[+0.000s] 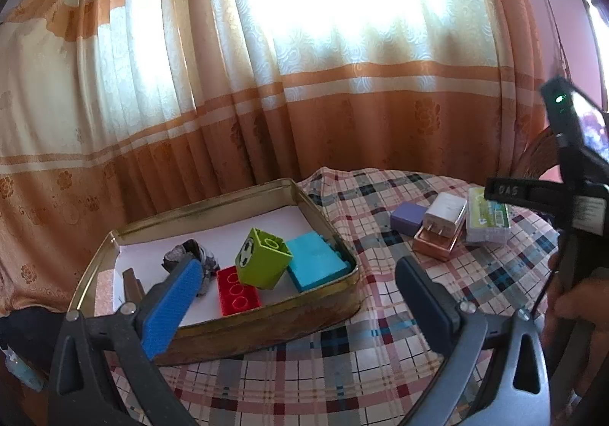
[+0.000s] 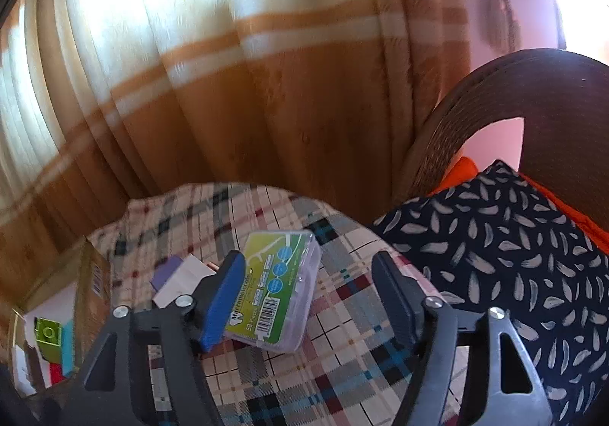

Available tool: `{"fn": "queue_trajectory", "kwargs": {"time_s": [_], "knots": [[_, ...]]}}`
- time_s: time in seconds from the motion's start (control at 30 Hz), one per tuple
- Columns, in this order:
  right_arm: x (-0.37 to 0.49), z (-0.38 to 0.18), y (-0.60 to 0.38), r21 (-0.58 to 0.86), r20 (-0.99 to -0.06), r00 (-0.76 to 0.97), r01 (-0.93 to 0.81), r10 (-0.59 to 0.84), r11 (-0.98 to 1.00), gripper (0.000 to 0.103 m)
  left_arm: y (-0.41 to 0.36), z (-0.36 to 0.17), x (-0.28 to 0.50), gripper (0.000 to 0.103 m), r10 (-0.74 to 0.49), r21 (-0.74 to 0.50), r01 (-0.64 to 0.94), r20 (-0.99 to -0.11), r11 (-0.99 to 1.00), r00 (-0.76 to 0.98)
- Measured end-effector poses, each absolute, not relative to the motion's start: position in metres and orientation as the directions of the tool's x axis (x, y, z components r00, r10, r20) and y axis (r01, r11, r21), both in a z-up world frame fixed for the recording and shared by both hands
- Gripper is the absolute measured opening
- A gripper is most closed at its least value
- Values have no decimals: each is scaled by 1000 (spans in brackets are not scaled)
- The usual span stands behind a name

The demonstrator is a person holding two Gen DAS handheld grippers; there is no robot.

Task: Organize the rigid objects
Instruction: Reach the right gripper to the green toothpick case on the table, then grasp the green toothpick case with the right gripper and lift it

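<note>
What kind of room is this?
Probably a room in someone's home: long orange and cream curtains over a bright window, a checked tablecloth, and a wicker chair with a patterned cushion.

Sunlit cream-and-orange curtains [image 1: 304, 83] hang behind a plaid-clothed table [image 1: 380, 369], beside a wicker chair [image 2: 475, 102] and pink wall [image 2: 495, 7].

At the centre of the frame the right gripper [image 2: 308, 296] stands parted over a clear box with a green label [image 2: 279, 289], its blue pad [image 2: 222, 302] against the box's left edge. The plaid cloth [image 2: 335, 369] lies beneath, and a feather-print cushion [image 2: 514, 254] fills the right.
</note>
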State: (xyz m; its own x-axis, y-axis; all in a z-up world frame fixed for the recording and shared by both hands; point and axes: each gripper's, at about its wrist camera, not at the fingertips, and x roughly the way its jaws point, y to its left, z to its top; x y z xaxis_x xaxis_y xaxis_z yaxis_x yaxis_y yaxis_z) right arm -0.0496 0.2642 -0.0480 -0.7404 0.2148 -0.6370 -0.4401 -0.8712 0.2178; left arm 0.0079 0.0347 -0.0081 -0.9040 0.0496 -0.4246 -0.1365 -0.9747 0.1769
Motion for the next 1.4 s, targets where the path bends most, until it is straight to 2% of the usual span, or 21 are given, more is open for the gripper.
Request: {"fn": "queue_trajectory", "kwargs": {"time_s": [0.03, 0.27, 0.37, 0.57, 0.73, 0.9, 1.0, 1.13, 1.27, 1.4], "knots": [[-53, -50, 265, 220, -650, -733, -435, 201, -873, 58, 34, -8, 7, 103, 51, 174, -137, -427, -975, -903], [-70, -54, 256, 224, -663, -735, -375, 142, -900, 58, 36, -10, 9, 103, 57, 171, -145, -433, -975, -899], [-74, -59, 260, 259, -677, -727, -382, 115, -887, 62, 36, -11, 9, 103, 57, 172, -145, -434, -974, -899], [-82, -58, 252, 193, -700, -700, -376, 142, -906, 65, 36, -11, 10, 103, 59, 168, -145, -437, -975, -898], [-93, -54, 231, 3, -709, -657, -368, 258, -930, 65, 36, -11, 10, 103, 57, 168, -144, -438, -975, -897], [-92, -54, 236, 0, -711, -654, -366, 258, -930, 68, 36, -11, 8, 103, 58, 159, -143, -445, -977, -894], [-90, -56, 246, 65, -721, -666, -338, 190, -939, 68, 35, -10, 9, 103, 61, 154, -142, -443, -978, -894], [-78, -55, 259, 142, -735, -670, -303, 104, -942, 59, 34, -10, 7, 103, 60, 150, -142, -451, -978, -891], [-65, -55, 270, 264, -711, -703, -279, 9, -923, 59, 35, -9, 8, 103, 58, 153, -141, -449, -978, -892], [-60, -54, 272, 313, -694, -719, -254, -38, -915, 59, 35, -9, 7, 103, 55, 157, -140, -450, -978, -891]]}}
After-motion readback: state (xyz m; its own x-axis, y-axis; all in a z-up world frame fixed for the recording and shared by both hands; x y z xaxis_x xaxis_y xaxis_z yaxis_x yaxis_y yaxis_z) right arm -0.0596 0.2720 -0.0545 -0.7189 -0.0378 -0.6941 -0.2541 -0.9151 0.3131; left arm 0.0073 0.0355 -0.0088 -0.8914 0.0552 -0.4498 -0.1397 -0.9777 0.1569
